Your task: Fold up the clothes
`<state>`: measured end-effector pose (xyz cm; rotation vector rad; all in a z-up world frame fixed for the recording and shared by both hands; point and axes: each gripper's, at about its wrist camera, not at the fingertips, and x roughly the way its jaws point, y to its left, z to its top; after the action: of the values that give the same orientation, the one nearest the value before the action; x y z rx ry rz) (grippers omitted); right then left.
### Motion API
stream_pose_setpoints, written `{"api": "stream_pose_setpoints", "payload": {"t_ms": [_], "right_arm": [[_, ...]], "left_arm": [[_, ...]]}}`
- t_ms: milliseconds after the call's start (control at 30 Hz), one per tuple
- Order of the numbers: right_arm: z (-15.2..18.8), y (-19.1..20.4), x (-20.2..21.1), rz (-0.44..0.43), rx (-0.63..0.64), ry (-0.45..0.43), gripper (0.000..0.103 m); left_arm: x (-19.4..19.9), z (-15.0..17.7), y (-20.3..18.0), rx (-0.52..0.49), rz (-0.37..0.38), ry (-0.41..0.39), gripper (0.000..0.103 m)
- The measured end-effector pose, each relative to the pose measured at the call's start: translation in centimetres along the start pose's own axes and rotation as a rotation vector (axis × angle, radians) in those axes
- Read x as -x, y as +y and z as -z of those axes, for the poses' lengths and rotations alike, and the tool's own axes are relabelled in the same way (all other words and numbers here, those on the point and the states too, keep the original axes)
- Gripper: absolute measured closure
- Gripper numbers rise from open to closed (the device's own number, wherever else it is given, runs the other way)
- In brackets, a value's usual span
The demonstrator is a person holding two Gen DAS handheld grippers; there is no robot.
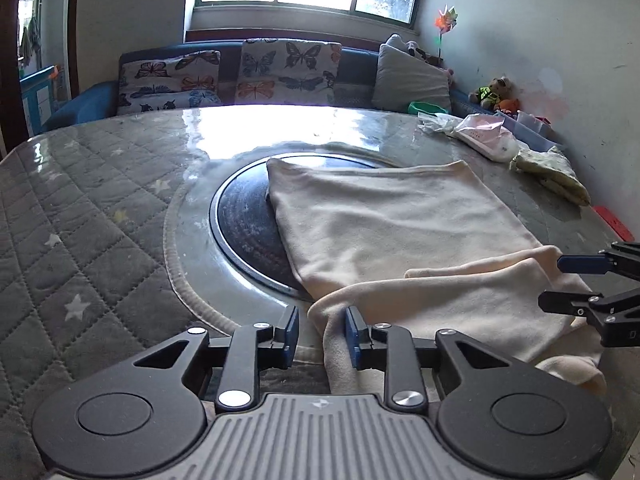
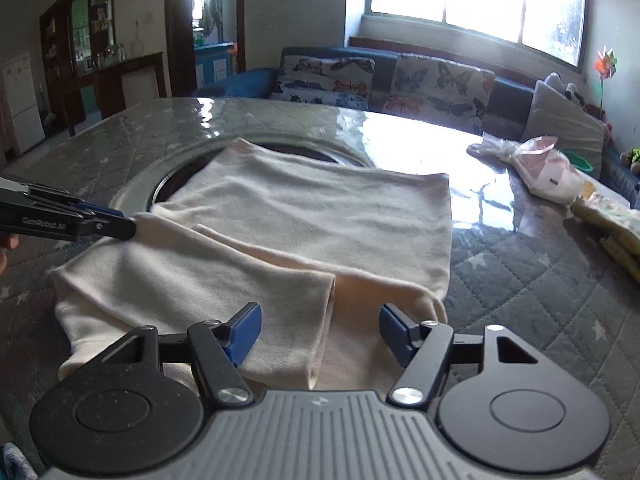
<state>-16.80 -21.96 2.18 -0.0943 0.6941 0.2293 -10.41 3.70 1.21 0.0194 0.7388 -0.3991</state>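
A: Start nearest. What are the grippers doing?

B: The left gripper [image 1: 322,334] has its blue pads a narrow gap apart at the near left edge of the cream garment [image 1: 400,220]; a fold of cloth rises just by the right pad, but I cannot tell whether the pads press on it. The right gripper [image 2: 320,332] stands about half open, with the end of a folded-over sleeve [image 2: 240,292] lying between its pads, untouched by them.

A: And the garment itself?

B: Soft, cream, fleecy. Its near part is doubled over in two overlapping layers; the far part lies flat and square-edged.

A: Where does it lie?

B: On a quilted grey table cover [image 1: 80,240] with pale stars, partly across a dark round inset [image 1: 248,236]. Beyond, on the right, a pink-and-white packet [image 1: 486,136] and a yellowish folded cloth [image 1: 556,172]; further back, butterfly cushions [image 1: 280,70] on a blue sofa.
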Motion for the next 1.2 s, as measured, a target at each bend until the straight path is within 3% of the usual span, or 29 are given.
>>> {"api": "stream_pose_setpoints", "payload": {"t_ms": [167,333,400,500,700,833,1000,1200], "right_arm": [[-1.1,1.0,0.3,-0.081,0.029,-0.051,0.035],[-0.7,1.3,-1.8,-0.163,0.013,-0.014,0.036],[-0.3,1.0,-2.2,-0.158,0.003,0.003,0.035],[-0.1,0.6,-1.3,-0.143,0.005,0.002,0.035],[0.9,-0.3,3.0,-0.088,0.087,-0.007,0.029],[2.1,-0.5,5.2,-0.058,0.147,0.012,0.023],[3.8,-0.2,7.2,-0.026,0.237,0.038,0.018],[5.7,1.2,7.2,-0.028,0.328,0.077,0.012]], "left_arm": [[1.2,-1.6,-1.5,-0.021,0.062,-0.065,0.075],[-1.5,-1.4,-2.8,-0.08,0.08,0.003,0.075],[-2.4,-1.0,-2.7,-0.086,0.078,0.03,0.075],[-1.0,-1.0,-3.1,-0.133,0.101,0.004,0.074],[3.2,1.1,-4.2,-0.279,0.28,0.007,0.07],[5.3,3.3,-5.3,-0.397,0.331,0.029,0.06],[6.2,5.2,-6.5,-0.505,0.34,0.042,0.056],[4.4,6.6,-8.6,-0.608,0.3,0.035,0.056]]}}
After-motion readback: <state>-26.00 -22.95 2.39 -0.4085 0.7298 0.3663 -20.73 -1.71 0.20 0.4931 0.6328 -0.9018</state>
